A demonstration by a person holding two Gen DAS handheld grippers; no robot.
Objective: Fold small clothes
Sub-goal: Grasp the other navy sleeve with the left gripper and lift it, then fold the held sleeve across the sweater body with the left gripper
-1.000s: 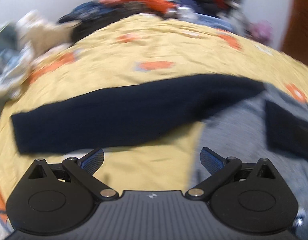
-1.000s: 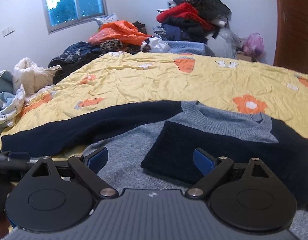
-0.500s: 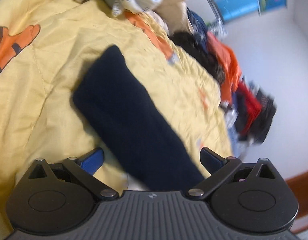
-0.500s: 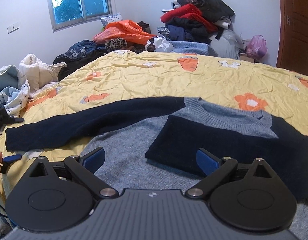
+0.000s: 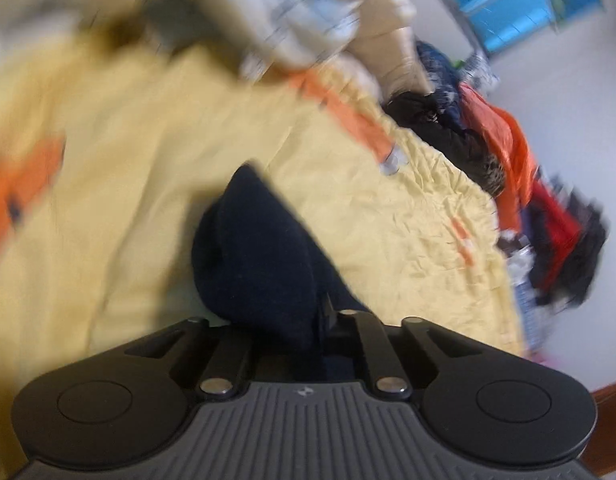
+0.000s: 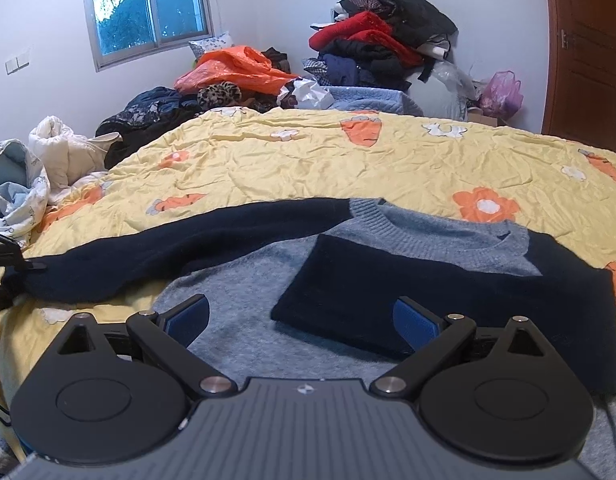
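Yellow flower-print quilt (image 6: 348, 160) covering the bed, with heaped clothes (image 6: 388, 44) at twelve o'clock, an orange bag (image 6: 235, 68) and window (image 6: 147, 8) at eleven, a wooden door (image 6: 588, 48) at two.

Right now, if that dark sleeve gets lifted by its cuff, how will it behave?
Probably floppy: the sleeve is soft knit lying limp on the quilt, so it should droop. It likely drags the sweater slightly. The left gripper has bunched the cuff, so slipping seems unlikely.
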